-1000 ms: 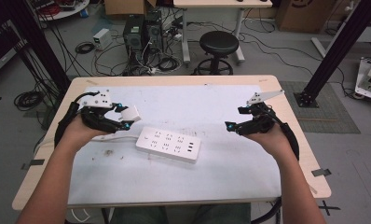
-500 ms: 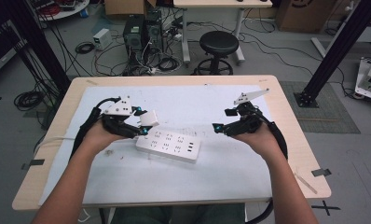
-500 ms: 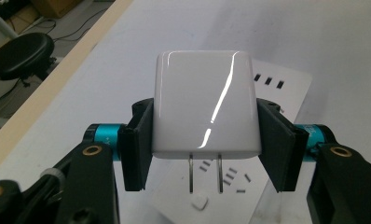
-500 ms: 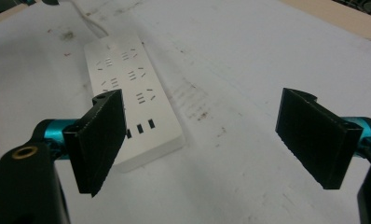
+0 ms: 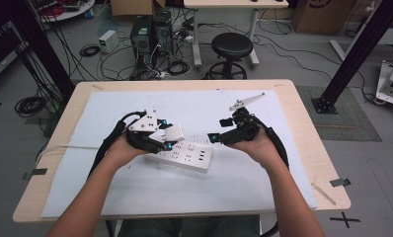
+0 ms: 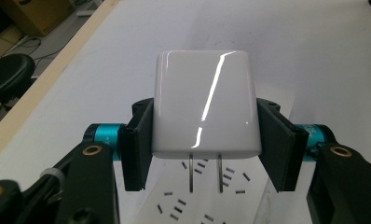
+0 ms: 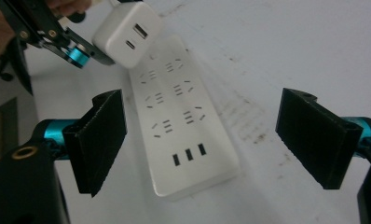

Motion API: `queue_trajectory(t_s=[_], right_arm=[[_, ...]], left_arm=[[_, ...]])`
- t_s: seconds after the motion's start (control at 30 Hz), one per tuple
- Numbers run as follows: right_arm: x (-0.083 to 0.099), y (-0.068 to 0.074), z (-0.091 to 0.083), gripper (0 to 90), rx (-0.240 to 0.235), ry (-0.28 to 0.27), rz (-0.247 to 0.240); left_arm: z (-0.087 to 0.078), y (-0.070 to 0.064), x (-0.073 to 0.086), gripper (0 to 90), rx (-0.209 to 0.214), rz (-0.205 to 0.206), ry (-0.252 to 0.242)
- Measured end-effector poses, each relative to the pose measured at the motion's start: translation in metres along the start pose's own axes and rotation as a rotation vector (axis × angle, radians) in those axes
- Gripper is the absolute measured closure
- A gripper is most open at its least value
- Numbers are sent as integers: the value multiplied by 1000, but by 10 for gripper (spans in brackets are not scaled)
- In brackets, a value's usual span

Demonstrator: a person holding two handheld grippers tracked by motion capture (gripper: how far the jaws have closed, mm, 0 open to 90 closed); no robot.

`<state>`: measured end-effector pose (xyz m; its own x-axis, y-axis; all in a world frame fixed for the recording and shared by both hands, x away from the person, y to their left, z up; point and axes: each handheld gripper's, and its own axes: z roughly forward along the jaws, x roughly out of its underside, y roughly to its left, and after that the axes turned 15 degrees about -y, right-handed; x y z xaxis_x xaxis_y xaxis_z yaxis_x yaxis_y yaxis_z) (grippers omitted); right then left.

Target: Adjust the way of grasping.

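Black stool (image 5: 231,47) stands on cable-strewn grey floor (image 5: 293,59).

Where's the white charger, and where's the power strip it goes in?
white charger (image 6: 204,102), left gripper view, middle of its glossy body.
power strip (image 7: 183,135), right gripper view, middle of its top face.

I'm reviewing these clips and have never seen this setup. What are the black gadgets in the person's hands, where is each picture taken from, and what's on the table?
A person holds a hand-operated gripper in each hand. The high view looks down on the table from above; each gripper view comes from a camera riding on that gripper, looking along its jaws. A white power strip lies on a white sheet covering the table. The left gripper clamps a white charger, prongs pointing down above the strip's sockets. The right gripper is open and holds nothing, with the strip lying between its jaws.
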<state>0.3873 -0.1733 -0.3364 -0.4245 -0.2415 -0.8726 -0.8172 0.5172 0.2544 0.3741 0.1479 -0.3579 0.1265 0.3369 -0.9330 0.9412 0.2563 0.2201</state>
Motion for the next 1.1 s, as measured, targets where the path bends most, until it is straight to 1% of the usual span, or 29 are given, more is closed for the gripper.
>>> queue_trajectory(t_s=[0.1,0.13,0.2,0.23,0.33,0.4,0.47,0.6,0.77,0.8,0.83,0.9,1.1], right_arm=[[0,1,4,164,-17,-1,13],[0,0,7,164,-36,-8,36],[0,0,8,164,-43,-13,40],[-1,0,11,164,-53,-20,54],[-1,0,12,164,-55,-17,56],[-1,0,17,164,-62,-12,65],[-1,0,20,164,-71,-15,65],[-2,1,24,164,-79,-11,69],[-1,1,26,164,-79,-3,76],[-1,1,29,164,-92,-8,79],[-1,1,29,164,-97,-10,89],[-1,2,31,164,-100,-11,88],[0,2,39,164,-118,2,108]], left_arm=[[2,-1,0,425,-4,3,-3],[5,-1,0,425,1,4,-15],[7,-2,0,425,-3,7,-14],[8,-2,0,425,0,8,-12],[9,-2,1,425,-3,13,-16],[14,-4,0,425,-2,21,-23],[16,-5,0,425,8,24,-23],[21,-6,0,424,13,28,-24],[27,-9,-1,425,16,35,-29],[27,-9,-1,425,18,43,-24],[28,-10,-1,425,19,41,-26],[29,-11,-1,424,21,51,-22],[32,-13,-2,424,23,59,-25]])
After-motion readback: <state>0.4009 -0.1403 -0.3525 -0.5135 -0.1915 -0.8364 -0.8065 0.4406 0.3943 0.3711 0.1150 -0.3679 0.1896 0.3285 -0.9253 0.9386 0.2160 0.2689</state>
